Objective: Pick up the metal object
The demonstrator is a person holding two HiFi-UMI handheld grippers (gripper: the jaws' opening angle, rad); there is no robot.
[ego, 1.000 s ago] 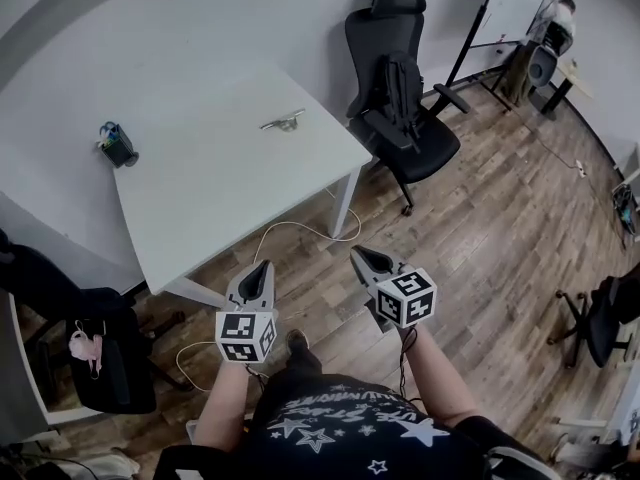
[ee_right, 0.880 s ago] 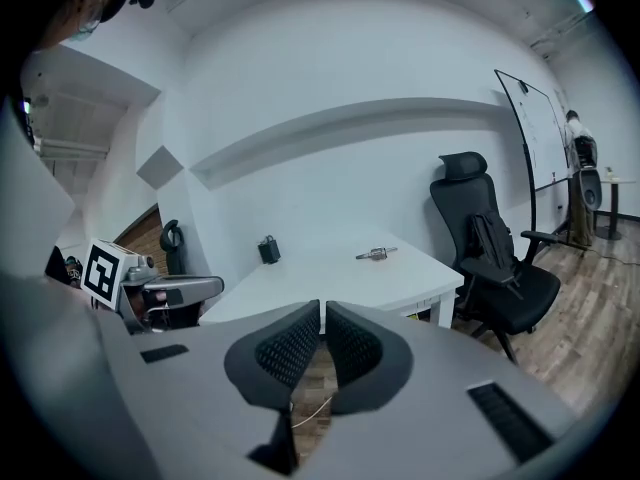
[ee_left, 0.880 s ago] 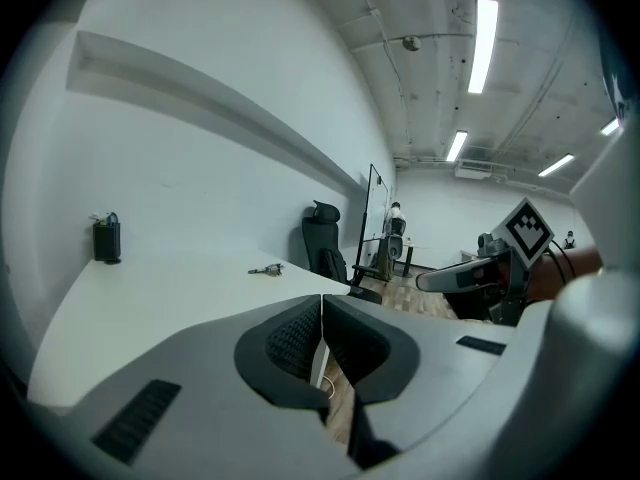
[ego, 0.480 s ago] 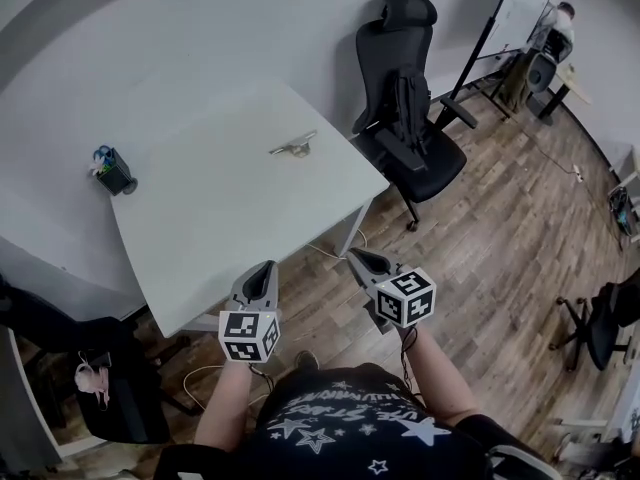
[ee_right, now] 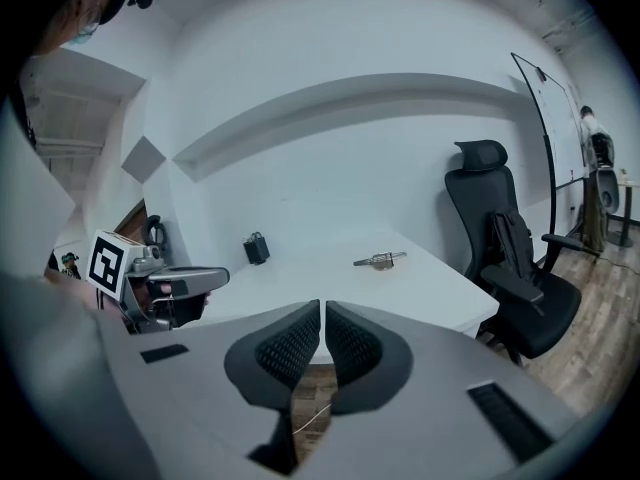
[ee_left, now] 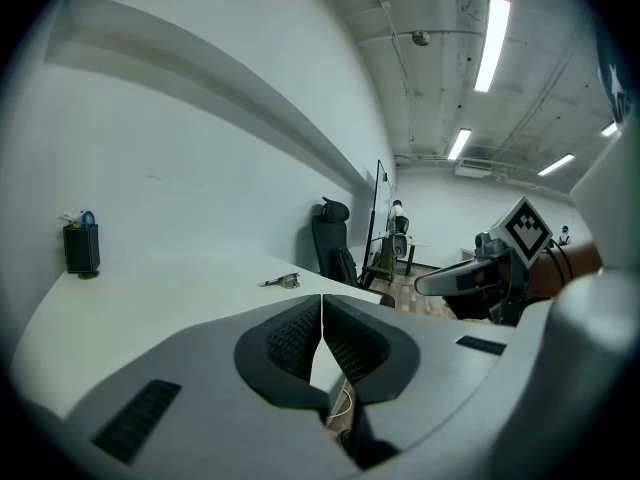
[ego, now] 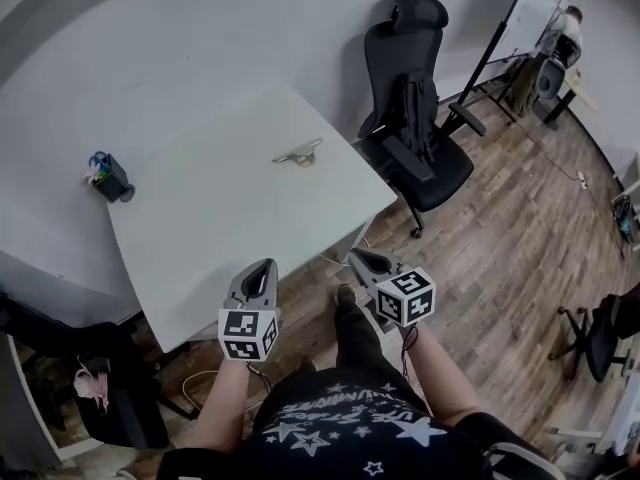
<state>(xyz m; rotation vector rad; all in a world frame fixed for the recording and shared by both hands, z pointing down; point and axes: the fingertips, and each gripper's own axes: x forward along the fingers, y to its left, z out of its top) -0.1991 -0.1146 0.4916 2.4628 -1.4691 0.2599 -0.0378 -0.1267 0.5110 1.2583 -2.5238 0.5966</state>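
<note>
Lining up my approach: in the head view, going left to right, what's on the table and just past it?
pen holder → metal object → office chair → whiteboard

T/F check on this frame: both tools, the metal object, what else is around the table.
1. The left tool is shut with nothing between its jaws. True.
2. The right tool grips the metal object. False: it is shut and empty, and the metal object lies untouched on the white table.
3. The black pen holder stands right beside the metal object. False: it stands near the table's left edge and the metal object lies toward the right, well apart.
4. A black office chair stands off the table's right side. True.
</note>
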